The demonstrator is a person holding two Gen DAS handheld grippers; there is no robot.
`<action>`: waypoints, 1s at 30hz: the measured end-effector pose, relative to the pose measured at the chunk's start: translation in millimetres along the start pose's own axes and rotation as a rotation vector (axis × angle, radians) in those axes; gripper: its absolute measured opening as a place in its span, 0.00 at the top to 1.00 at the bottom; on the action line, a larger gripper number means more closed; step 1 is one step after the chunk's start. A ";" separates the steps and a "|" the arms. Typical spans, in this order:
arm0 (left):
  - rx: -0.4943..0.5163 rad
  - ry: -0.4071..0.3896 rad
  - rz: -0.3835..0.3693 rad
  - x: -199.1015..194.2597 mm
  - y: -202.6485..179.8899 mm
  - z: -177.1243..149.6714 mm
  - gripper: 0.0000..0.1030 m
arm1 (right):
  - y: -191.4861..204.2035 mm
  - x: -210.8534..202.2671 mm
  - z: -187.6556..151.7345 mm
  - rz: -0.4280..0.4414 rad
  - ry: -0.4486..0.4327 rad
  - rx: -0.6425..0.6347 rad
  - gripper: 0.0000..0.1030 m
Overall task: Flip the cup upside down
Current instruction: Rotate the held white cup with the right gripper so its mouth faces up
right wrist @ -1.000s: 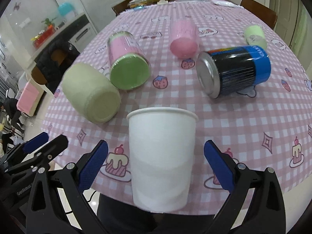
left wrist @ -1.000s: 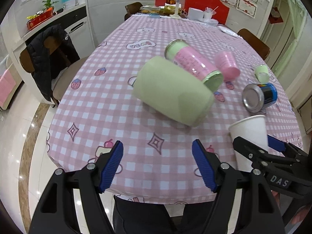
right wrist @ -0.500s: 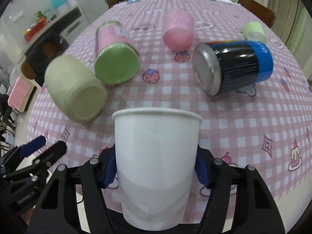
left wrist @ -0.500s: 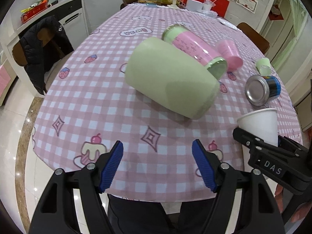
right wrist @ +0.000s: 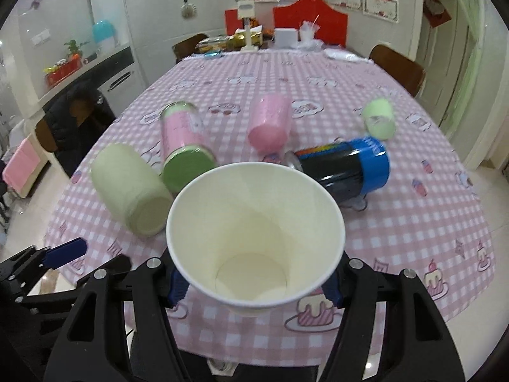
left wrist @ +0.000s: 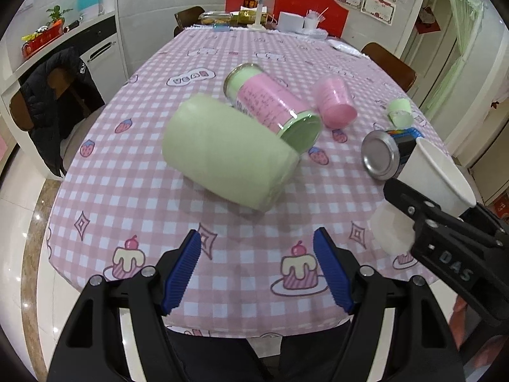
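Pink checked tablecloth lies below. Right gripper clamps the paper cup, tipped mouth-forward for inverting; left gripper waits with fingers spread, holding nothing.

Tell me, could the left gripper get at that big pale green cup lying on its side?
Probably yes. The left gripper is open and empty, and the pale green cup lies straight ahead with only bare tablecloth between. The right gripper, holding the white paper cup, sits off to the side.

Green mug, pink tin, blue-capped can lying on checked tablecloth
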State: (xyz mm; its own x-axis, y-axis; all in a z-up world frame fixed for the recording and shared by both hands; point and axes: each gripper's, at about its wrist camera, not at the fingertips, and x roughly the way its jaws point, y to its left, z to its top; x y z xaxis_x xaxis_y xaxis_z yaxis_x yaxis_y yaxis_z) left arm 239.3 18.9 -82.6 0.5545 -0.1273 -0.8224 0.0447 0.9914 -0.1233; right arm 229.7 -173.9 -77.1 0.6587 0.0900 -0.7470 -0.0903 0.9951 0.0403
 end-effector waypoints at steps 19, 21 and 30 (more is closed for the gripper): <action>0.010 -0.001 0.037 9.4 1.7 1.1 0.30 | -4.9 23.4 -30.5 0.010 0.043 -0.020 0.21; 0.011 -0.003 0.034 8.4 2.2 -0.5 0.30 | -5.1 19.8 -32.2 0.018 0.036 -0.016 0.21; 0.022 -0.027 0.029 -1.4 6.1 -13.5 0.30 | -9.7 -7.6 -50.6 0.097 0.001 0.004 0.20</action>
State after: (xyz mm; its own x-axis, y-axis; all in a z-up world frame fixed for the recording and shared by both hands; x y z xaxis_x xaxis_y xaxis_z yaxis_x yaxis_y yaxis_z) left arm 227.5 24.6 -89.7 0.5780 -0.0979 -0.8102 0.0464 0.9951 -0.0871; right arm 187.8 -186.3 -105.3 0.6461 0.1859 -0.7403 -0.1508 0.9819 0.1150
